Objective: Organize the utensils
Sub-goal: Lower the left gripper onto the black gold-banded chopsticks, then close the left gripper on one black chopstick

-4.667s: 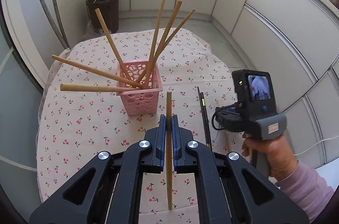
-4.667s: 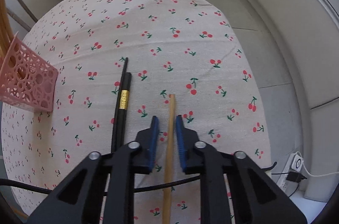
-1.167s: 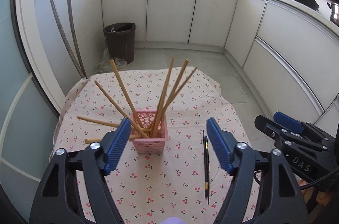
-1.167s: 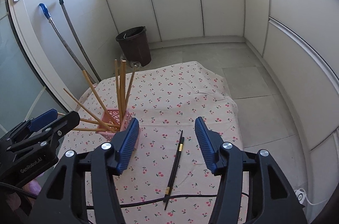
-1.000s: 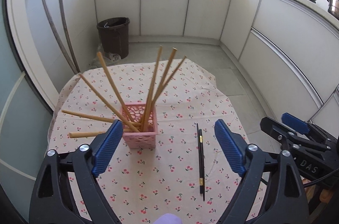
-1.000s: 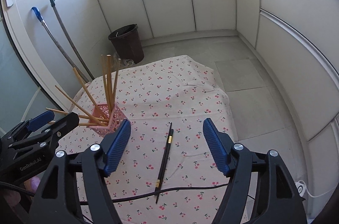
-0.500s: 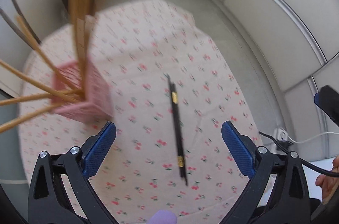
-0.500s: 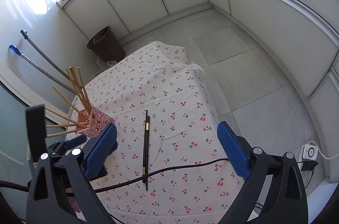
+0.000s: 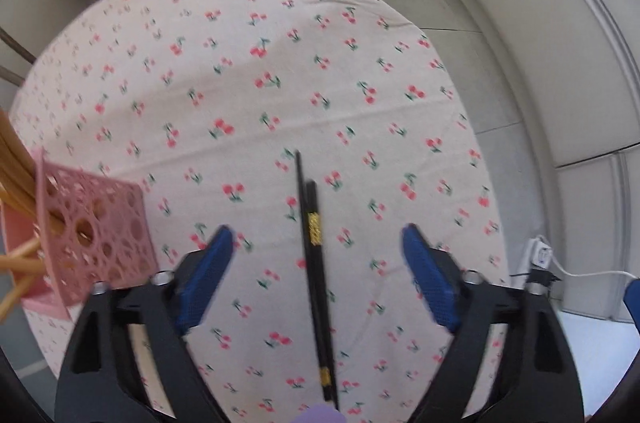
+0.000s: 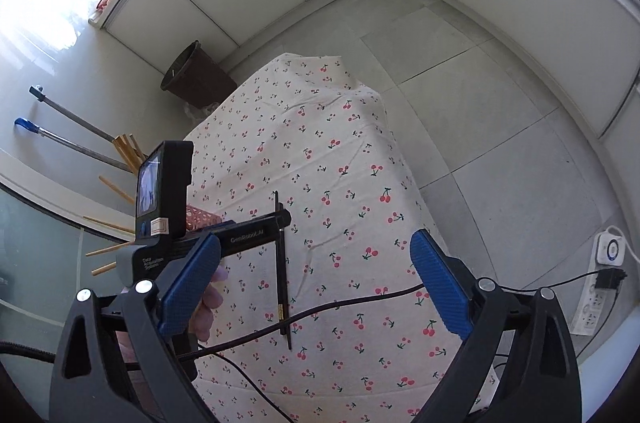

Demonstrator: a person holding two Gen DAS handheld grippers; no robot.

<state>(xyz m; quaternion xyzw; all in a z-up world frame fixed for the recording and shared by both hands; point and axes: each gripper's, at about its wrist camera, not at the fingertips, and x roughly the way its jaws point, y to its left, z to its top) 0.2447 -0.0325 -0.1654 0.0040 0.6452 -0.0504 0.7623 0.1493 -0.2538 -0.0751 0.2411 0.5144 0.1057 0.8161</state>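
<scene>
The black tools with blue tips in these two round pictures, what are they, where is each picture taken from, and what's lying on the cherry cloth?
These are handheld grasping tools, one in each of a person's hands, with a wide-angle camera on each that looks along its two fingers. One picture looks straight down from the left tool, whose jaws are closing around, but not yet touching, a pair of black chopsticks that lies on the cherry-print tablecloth. The other looks from the right tool, open and holding nothing; it also shows the left tool over the chopsticks and the hand holding it. A pink basket at the cloth's left edge holds wooden chopsticks. A black cable crosses the cloth.
</scene>
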